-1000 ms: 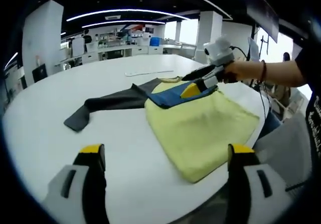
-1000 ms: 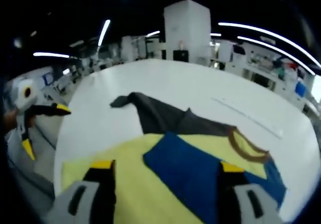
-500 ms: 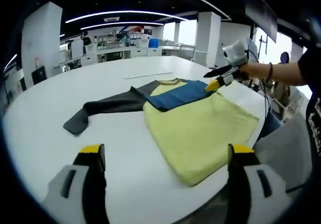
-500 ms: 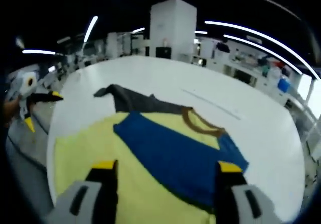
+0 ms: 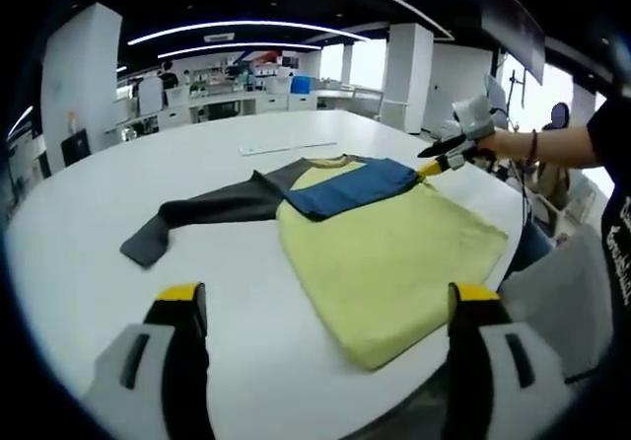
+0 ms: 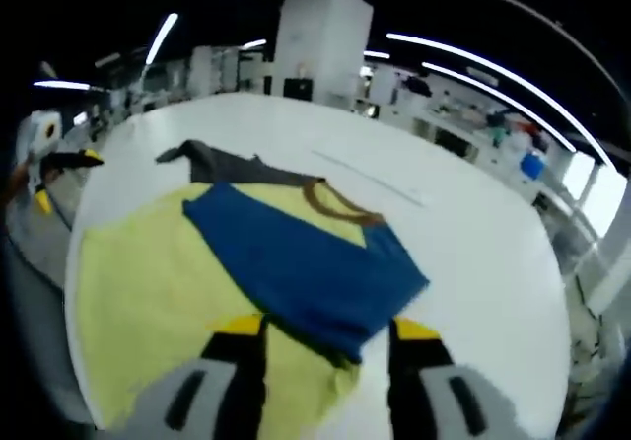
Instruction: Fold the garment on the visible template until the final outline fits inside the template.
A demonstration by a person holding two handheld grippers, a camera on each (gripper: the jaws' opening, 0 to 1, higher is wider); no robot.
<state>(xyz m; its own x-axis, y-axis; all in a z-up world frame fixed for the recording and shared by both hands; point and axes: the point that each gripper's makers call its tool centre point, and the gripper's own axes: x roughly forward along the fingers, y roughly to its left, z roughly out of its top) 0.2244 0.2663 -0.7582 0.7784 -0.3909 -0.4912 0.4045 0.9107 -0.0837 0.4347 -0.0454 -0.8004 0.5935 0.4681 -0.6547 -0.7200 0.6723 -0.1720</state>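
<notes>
Blue sleeve (image 5: 350, 185) folded over yellow garment (image 5: 389, 253); grey sleeve (image 5: 202, 215) unfolded on counter (image 5: 89, 262) (template unseen). Left gripper (image 5: 325, 361) jaws apart, right gripper (image 6: 320, 376) jaws apart, empty.

No readable text, label, brand, number or sign shows in either view.

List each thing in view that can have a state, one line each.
Shirt: flat on the table, partly folded.
Blue sleeve: folded across the yellow body.
Grey sleeve: spread out sideways, unfolded.
Left tool: open, empty, off the shirt.
Right tool: open, empty, over the blue sleeve's end.
</notes>
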